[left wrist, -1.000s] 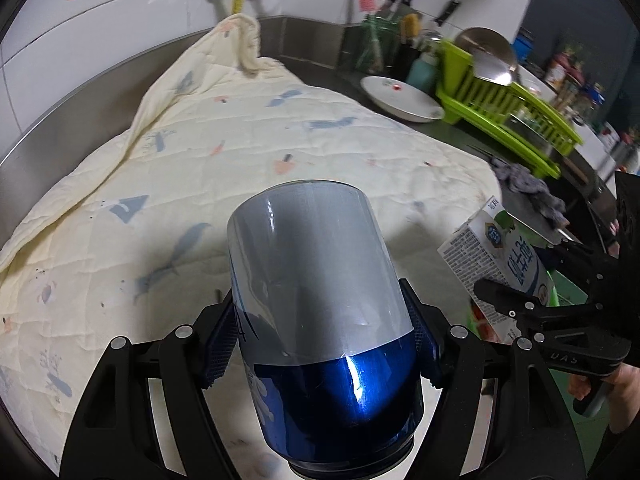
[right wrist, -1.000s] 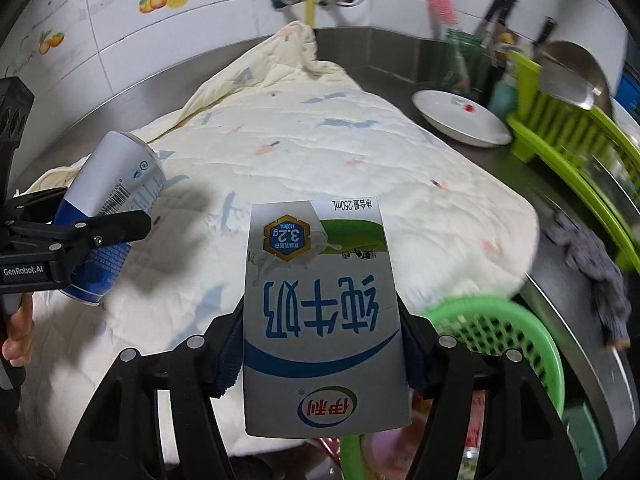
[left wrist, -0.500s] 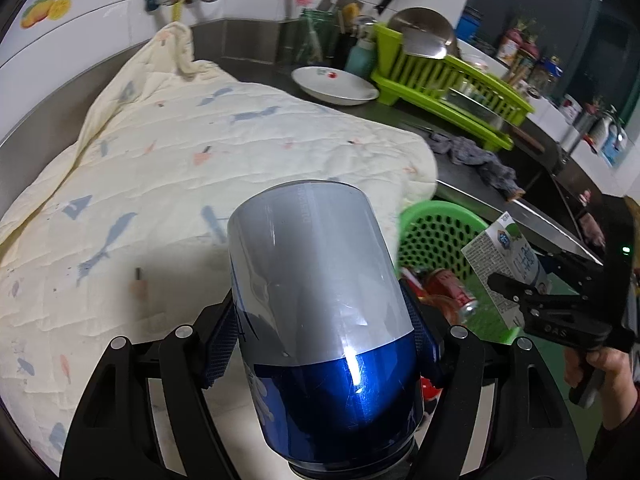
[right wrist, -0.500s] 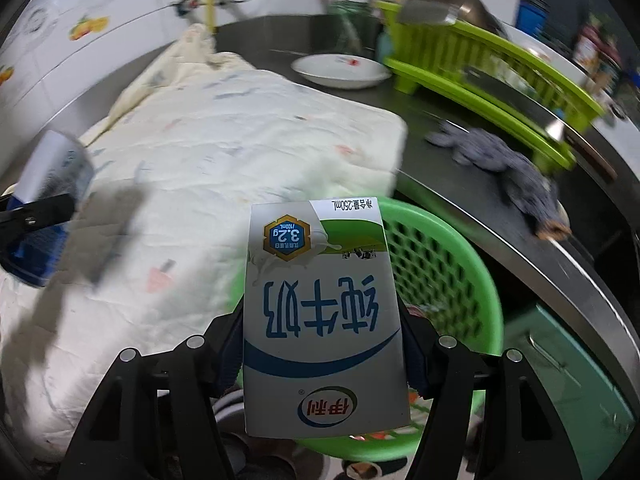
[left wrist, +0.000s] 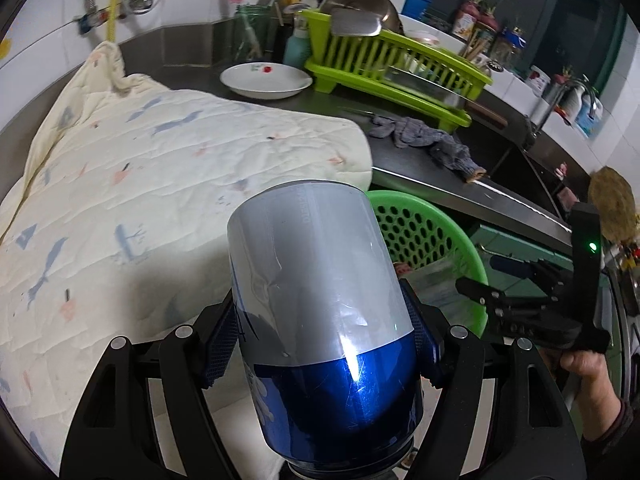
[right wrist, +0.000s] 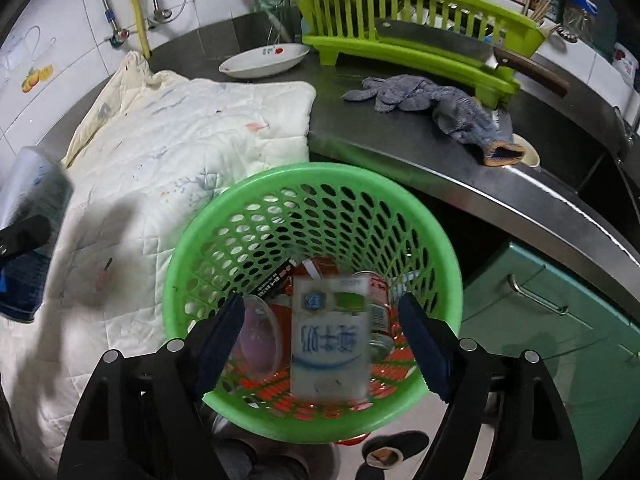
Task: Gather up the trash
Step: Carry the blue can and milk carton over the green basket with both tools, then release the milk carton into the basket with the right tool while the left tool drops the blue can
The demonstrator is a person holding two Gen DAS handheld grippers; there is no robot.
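Observation:
My left gripper [left wrist: 322, 340] is shut on a blue and silver can [left wrist: 320, 304], which also shows blurred at the left edge of the right wrist view as the can [right wrist: 34, 208]. My right gripper [right wrist: 320, 340] hangs over a green perforated basket [right wrist: 240, 208], its jaws opening. A white and green milk carton [right wrist: 330, 340] appears blurred between the spread pads, free of both, inside the basket above red cans and other trash. In the left wrist view the basket [left wrist: 420, 232] stands just right of the can, and the right gripper [left wrist: 476, 288] is over it.
A cream quilted cloth [left wrist: 160, 168] covers the counter to the left. Behind it are a white plate [left wrist: 266, 80], a grey rag [right wrist: 432, 98], a lime dish rack [right wrist: 420, 24] with a cleaver, and a steel counter edge. Green cabinet drawers [right wrist: 540, 308] lie below.
The right gripper's jaws have parted and the milk carton has left them, dropping into the basket. Both grippers moved right, from over the cloth to the basket; the can stays held.

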